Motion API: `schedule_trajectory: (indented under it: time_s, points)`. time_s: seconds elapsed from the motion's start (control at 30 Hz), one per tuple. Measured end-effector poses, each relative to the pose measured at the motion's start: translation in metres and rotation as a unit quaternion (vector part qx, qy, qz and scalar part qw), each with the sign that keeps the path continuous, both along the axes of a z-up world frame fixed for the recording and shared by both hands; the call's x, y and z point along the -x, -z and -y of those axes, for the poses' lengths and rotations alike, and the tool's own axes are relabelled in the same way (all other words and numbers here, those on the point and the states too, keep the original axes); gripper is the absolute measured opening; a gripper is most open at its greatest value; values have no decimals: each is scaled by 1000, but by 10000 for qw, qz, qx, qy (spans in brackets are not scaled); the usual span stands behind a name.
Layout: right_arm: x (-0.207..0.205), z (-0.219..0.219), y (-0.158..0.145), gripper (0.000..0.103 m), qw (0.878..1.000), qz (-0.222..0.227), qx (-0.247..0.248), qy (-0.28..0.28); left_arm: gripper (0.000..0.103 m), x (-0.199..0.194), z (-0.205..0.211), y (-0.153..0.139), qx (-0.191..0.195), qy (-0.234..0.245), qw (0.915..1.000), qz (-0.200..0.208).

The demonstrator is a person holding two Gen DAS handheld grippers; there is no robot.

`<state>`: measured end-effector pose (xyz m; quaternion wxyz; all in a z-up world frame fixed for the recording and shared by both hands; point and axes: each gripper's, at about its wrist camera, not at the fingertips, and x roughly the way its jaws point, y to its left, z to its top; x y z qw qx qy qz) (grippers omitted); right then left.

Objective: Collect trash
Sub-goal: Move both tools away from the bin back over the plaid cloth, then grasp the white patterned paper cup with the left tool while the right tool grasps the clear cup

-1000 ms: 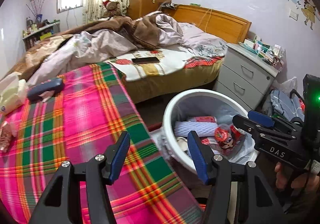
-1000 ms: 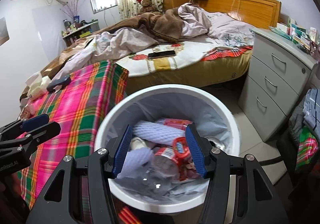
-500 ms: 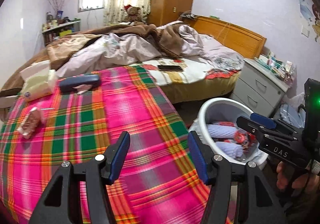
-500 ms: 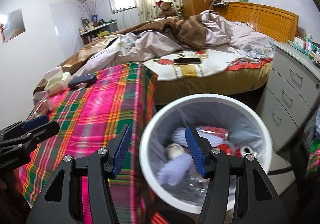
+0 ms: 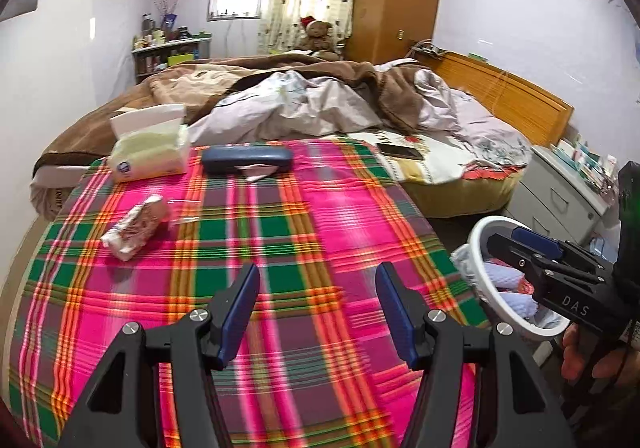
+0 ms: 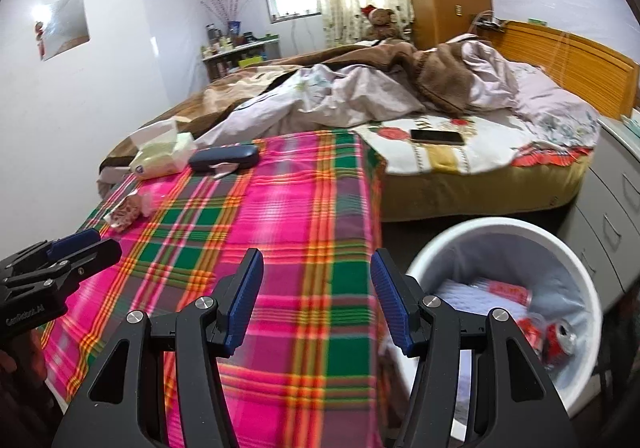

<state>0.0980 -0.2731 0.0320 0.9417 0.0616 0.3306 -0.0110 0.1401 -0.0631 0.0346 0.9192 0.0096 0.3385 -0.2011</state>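
Note:
A crumpled patterned wrapper [image 5: 134, 227] lies at the far left of the plaid-covered table [image 5: 280, 248], with a clear plastic scrap [image 5: 182, 210] beside it; the wrapper also shows in the right wrist view [image 6: 126, 212]. A white trash bin [image 6: 504, 248] holding cans and wrappers stands on the floor right of the table, and shows in the left wrist view [image 5: 478, 248]. My left gripper [image 5: 316, 308] is open and empty over the table's near half. My right gripper [image 6: 316, 298] is open and empty above the table's right edge, left of the bin.
A tissue pack [image 5: 150, 156] and a dark blue case [image 5: 246, 160] with a paper scrap under it lie at the table's far edge. Behind is an unmade bed [image 5: 320, 108] with a phone [image 6: 438, 137]. A grey drawer unit [image 6: 616, 200] stands right of the bin.
Both grippers have swung left, away from the bin and over the table. The bin has slid to the right of both views; the wrapper and tissue pack have come into fuller view.

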Motion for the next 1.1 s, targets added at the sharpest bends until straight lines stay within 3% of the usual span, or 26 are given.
schedule_trajectory:
  time_s: [0.7,1.1]
  points:
    - [-76,-92,10,57,9946,-259,181,-985,63,-68,-128,20,-269,-1227,9919,-178]
    - [-128,-130,28,57,9881,-569,-199,-1414,67,-139,-140,48,-393,-808,9936,-688]
